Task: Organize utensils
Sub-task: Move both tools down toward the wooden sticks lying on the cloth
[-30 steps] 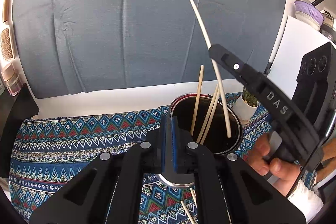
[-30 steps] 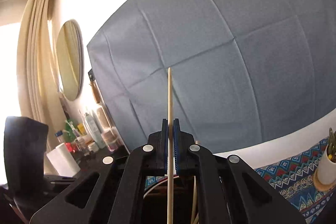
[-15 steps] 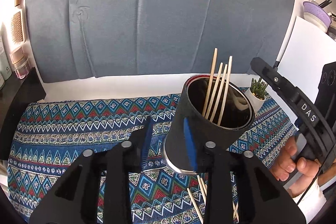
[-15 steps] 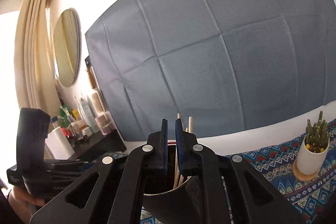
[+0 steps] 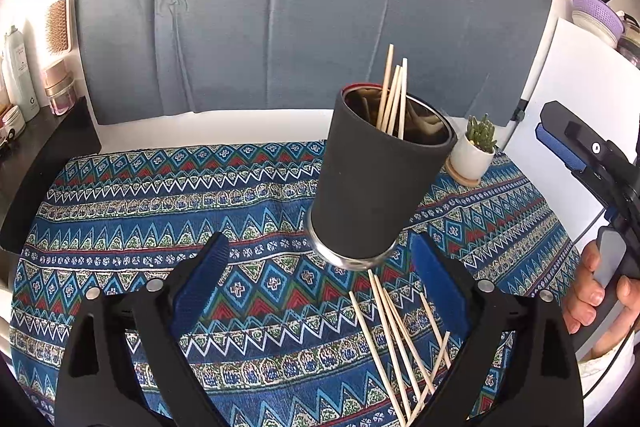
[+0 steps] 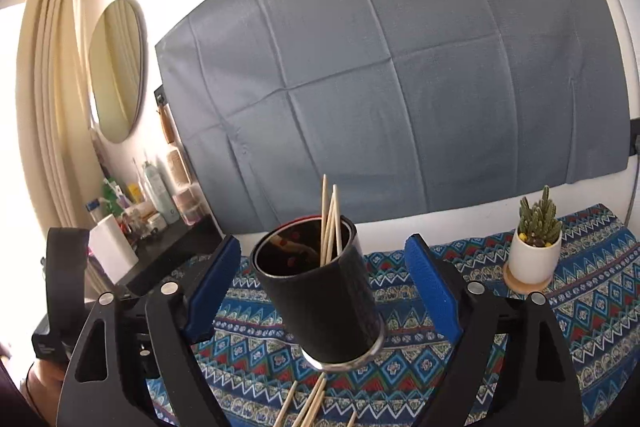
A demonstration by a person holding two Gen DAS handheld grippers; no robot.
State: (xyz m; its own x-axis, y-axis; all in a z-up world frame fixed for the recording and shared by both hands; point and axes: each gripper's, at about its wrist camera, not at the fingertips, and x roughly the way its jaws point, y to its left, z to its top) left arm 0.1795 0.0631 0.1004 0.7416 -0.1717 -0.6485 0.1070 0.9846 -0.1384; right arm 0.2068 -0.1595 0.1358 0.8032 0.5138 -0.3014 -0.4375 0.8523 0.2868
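Observation:
A black cup [image 5: 376, 179] stands on the patterned cloth [image 5: 160, 207], holding several wooden chopsticks [image 5: 394, 95]. More chopsticks [image 5: 396, 339] lie loose on the cloth just in front of it. My left gripper [image 5: 320, 247] is opening wide, with only cloth between its jaws and the cup's base just beyond the fingertips. My right gripper [image 6: 323, 247] is opening too. The cup [image 6: 320, 291] shows between its blue pads [image 6: 432, 287], which stand clear of it on both sides. A hand [image 5: 592, 299] holds the right gripper [image 5: 560, 143] at the right edge.
A small potted cactus [image 6: 534, 247] sits on a wooden coaster behind and to the right of the cup. A dark shelf at the left carries bottles [image 6: 152, 203] and a paper roll [image 6: 112, 243]. A white board [image 5: 580, 87] stands at the right. A grey cloth covers the back wall.
The right gripper let go of the chopstick it held, which now stands in the cup. The left gripper released the cup's rim. Both opened wide and drew back from the cup.

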